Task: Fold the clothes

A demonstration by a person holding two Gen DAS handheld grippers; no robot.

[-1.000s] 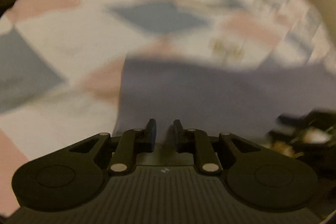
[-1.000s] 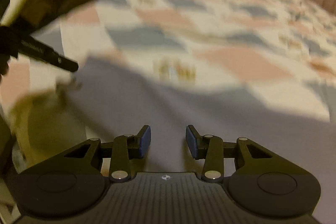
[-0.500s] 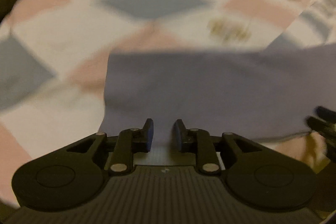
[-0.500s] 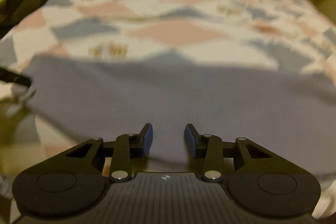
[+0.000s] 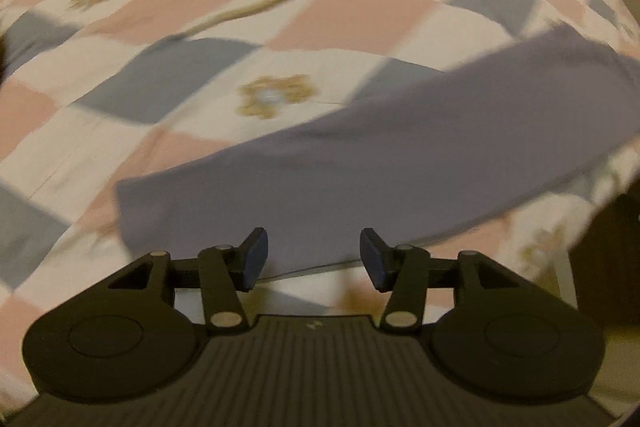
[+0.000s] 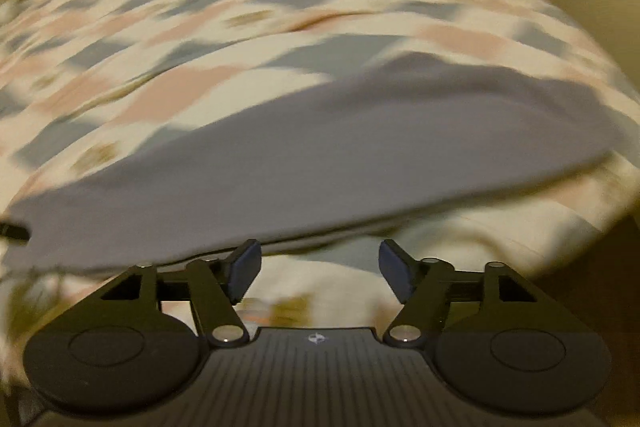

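both grippers, left and right, have just let go and now gape wide and empty; the lavender garment lies flat on the checkered bed, so this fold seems finished.

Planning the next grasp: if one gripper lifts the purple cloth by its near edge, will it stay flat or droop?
The purple cloth would likely droop: it lies thin and limp, following the quilt. It looks light. It probably slides easily when pushed, bunching rather than moving whole.
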